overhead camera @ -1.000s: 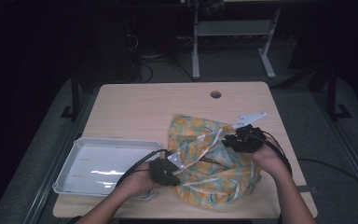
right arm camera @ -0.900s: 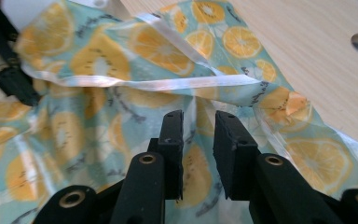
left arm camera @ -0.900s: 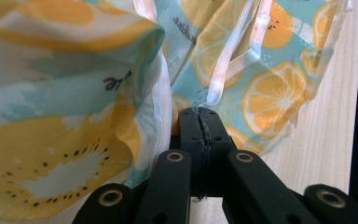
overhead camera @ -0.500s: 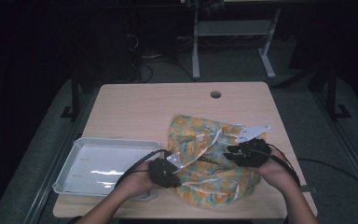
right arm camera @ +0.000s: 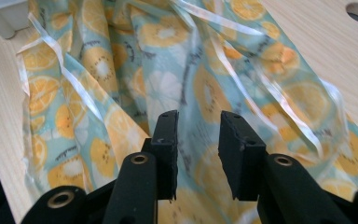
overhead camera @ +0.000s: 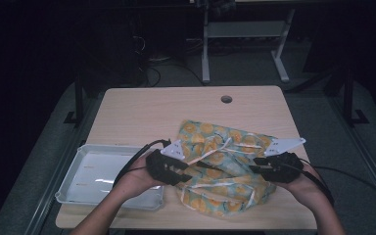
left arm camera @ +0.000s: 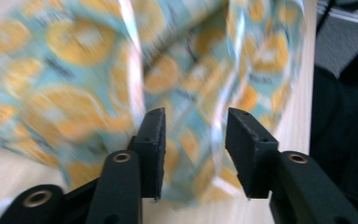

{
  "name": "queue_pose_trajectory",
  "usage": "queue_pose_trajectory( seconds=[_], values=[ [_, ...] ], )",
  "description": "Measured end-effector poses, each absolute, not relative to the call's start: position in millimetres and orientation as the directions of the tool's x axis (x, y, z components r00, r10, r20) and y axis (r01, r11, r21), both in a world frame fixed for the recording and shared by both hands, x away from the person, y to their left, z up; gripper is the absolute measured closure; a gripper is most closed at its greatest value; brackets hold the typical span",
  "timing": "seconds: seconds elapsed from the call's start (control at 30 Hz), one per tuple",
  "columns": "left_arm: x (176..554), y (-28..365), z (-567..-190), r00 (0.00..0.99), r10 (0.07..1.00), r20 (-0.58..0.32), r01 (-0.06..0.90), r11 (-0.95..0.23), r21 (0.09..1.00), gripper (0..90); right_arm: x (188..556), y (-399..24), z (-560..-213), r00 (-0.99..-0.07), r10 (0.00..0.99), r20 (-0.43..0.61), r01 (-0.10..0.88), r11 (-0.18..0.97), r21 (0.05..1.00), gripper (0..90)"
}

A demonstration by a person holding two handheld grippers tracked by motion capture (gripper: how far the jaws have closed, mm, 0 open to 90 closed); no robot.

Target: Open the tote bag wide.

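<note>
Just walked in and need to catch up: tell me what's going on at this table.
A person works a crumpled orange-print bag on the table with two hand-held grippers. The left gripper has just been opening; its jaws stand apart with the bag's plastic in front of them, not pinched. The right gripper points at the bag from the other side, jaws also apart, nothing clamped. A white tray sits at the table's left edge.

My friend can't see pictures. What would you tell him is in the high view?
A crumpled cloth printed with orange slices lies on a wooden table, and a person's two hands hold a left gripper and a right gripper at its sides, both open. A white tray sits to the left.
</note>
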State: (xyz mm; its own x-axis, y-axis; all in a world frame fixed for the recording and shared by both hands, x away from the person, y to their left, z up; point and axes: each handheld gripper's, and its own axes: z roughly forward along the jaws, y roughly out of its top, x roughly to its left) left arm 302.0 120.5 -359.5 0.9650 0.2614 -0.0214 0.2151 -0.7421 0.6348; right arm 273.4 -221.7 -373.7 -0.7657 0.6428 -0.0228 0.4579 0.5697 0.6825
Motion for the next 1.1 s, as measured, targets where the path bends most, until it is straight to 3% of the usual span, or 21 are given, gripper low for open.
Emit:
queue_pose_trajectory(
  seconds=[0.33, 0.47, 0.53, 0.6, 0.7, 0.77, 0.83, 1.1],
  values=[
    [335, 94, -359, 0.946, 0.319, 0.055, 0.217, -0.753, 0.621, 46.9, 261, -255, -381, -0.707, 0.707, 0.012, 0.547, 0.535, 0.644, 59.2],
    [342, 86, -368, 0.943, 0.328, 0.061, 0.228, -0.766, 0.601, 47.5, 260, -259, -391, -0.686, 0.726, 0.053, 0.593, 0.515, 0.619, 55.2],
    [344, 83, -374, 0.941, 0.330, 0.070, 0.231, -0.782, 0.579, 53.7, 263, -259, -396, -0.678, 0.730, 0.078, 0.614, 0.506, 0.605, 54.8],
    [345, 82, -377, 0.942, 0.329, 0.065, 0.235, -0.787, 0.570, 65.1, 265, -257, -401, -0.671, 0.735, 0.099, 0.637, 0.502, 0.586, 58.9],
    [348, 82, -381, 0.942, 0.330, 0.057, 0.245, -0.796, 0.554, 81.4, 268, -256, -407, -0.670, 0.733, 0.118, 0.651, 0.503, 0.569, 74.5],
    [349, 83, -382, 0.943, 0.330, 0.047, 0.252, -0.797, 0.550, 87.7, 269, -256, -409, -0.672, 0.732, 0.115, 0.653, 0.512, 0.557, 85.5],
    [350, 86, -382, 0.941, 0.338, 0.039, 0.261, -0.790, 0.555, 88.9, 269, -256, -410, -0.676, 0.729, 0.108, 0.650, 0.521, 0.553, 89.4],
    [356, 109, -379, 0.905, 0.424, 0.041, 0.324, -0.747, 0.580, 89.6, 258, -261, -410, -0.688, 0.723, 0.062, 0.639, 0.564, 0.523, 89.8]
  ],
)
